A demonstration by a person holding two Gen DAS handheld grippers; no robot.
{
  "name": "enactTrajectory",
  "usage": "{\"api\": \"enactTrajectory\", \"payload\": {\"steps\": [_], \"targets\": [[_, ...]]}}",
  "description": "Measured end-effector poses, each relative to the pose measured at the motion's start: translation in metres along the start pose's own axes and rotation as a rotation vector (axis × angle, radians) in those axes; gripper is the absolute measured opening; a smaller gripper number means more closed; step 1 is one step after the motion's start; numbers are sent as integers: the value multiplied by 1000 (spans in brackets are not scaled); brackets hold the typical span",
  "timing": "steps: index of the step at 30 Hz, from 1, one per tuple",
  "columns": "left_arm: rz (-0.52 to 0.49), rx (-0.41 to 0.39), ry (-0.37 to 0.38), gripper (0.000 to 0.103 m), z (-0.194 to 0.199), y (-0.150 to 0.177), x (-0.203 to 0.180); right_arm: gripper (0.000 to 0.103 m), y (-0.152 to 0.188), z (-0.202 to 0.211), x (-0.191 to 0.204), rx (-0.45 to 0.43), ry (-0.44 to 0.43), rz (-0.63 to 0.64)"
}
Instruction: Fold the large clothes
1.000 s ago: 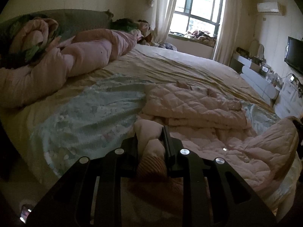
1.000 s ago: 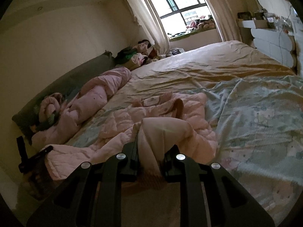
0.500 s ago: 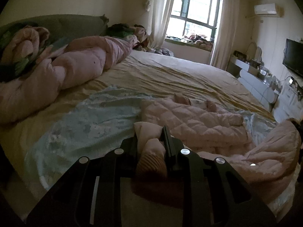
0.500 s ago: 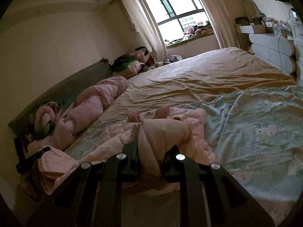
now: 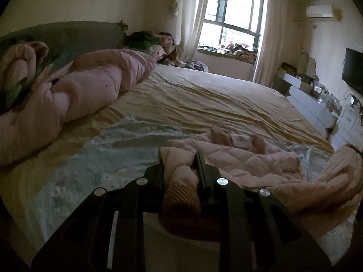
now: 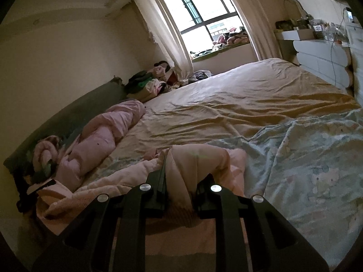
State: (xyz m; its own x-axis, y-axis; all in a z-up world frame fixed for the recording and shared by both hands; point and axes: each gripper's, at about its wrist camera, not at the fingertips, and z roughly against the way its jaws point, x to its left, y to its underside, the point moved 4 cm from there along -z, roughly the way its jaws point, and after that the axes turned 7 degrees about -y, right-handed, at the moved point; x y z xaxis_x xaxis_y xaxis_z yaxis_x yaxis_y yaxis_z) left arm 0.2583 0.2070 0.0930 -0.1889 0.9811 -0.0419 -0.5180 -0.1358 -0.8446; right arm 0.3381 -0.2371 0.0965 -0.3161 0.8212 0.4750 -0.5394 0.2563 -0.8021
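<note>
Both claws have pulled back along the bed. The left claw and right claw are each clamped on a ribbed cuff of the pink quilted jacket, which now trails bunched nearer them over the blue sheet. No legible writing.

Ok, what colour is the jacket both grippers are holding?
Pale pink, quilted jacket; clearest in the left wrist view.

Daylit bedroom window, cream curtains

Dim, soft fisheye views — blown-out window backlight, dark foreground, black curved corners.
</note>
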Motion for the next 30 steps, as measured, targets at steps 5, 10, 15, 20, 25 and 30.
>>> {"api": "enactTrajectory", "payload": {"steps": [5, 10, 15, 20, 25, 30], "targets": [[-6, -30, -21, 16, -14, -14, -5, 16, -14, -23, -12, -10, 26, -24], [-13, -36, -45, 17, -34, -21, -8, 16, -22, -49, -27, -1, 52, -52], [-25, -40, -77, 18, -56, -24, -8, 16, -27, -82, -46, 21, 108, -70], [-37, -32, -98, 19, -78, -23, -11, 16, -28, -116, -61, 66, 161, -77], [-42, -23, -102, 20, -97, -20, -12, 16, -24, -139, -70, 104, 205, -73], [-15, -15, -81, 25, -115, -20, -10, 16, -17, -164, -79, 148, 253, -68]]}}
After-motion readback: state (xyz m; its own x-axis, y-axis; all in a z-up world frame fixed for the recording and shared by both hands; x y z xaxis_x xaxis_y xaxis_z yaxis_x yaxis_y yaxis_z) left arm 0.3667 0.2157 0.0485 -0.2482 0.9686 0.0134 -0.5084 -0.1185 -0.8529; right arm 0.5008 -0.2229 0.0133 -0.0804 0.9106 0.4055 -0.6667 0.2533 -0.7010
